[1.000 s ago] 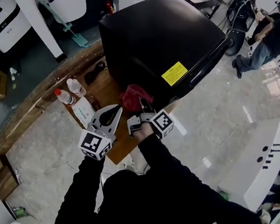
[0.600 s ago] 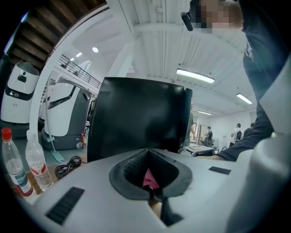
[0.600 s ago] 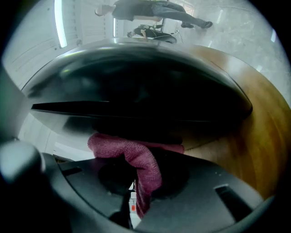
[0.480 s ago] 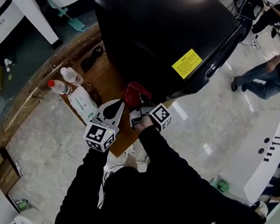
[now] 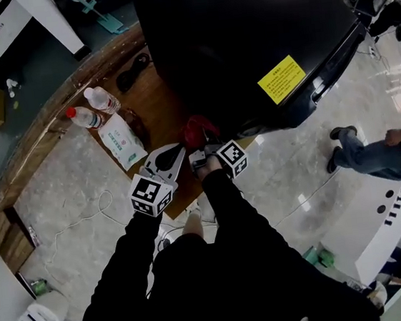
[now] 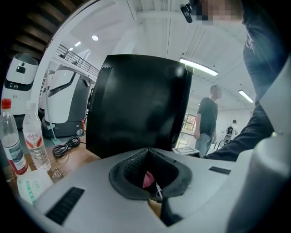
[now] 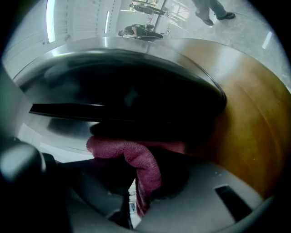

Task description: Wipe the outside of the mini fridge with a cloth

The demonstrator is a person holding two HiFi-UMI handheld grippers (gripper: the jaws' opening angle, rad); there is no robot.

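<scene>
Wood bench [image 5: 168,126] w/ fridge [image 5: 243,29], 2 bottles [image 5: 99,99], wipes pack [image 5: 121,141], cable [image 5: 133,72].

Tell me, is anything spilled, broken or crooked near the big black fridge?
Nothing really stands out. The mini fridge looks undamaged, both bottles stand upright with caps on, and no spill shows on the wooden table. The right gripper holds the red cloth by the fridge's lower edge. Only a white cable lies loose on the floor.

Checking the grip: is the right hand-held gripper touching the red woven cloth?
Touching. The right gripper view shows the right hand-held gripper shut on the red woven cloth.
</scene>
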